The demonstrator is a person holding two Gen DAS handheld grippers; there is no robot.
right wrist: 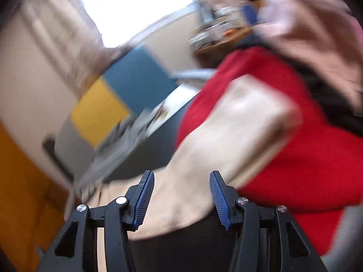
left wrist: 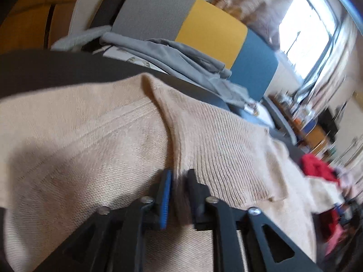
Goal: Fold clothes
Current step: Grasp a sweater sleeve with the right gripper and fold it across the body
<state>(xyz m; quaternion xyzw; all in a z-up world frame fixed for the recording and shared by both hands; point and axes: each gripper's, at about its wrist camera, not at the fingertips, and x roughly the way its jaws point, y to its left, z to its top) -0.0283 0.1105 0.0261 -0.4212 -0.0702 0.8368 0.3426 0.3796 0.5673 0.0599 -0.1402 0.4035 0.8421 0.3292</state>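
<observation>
Left gripper [left wrist: 179,176], jaws clenched on the beige knit sweater [left wrist: 113,136]; right gripper [right wrist: 181,181], jaws released, above beige fabric and a red garment [right wrist: 295,158].

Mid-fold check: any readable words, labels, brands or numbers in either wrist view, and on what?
None readable in either view.
Beige knit sweater, pinched in the left claw: no tag or print visible.
Red garment beyond the open right claw: no lettering visible.
Patterned sheet under the grey clothes: print too small to tell if it is text.
Cluttered shelf: items too blurred to read.
</observation>
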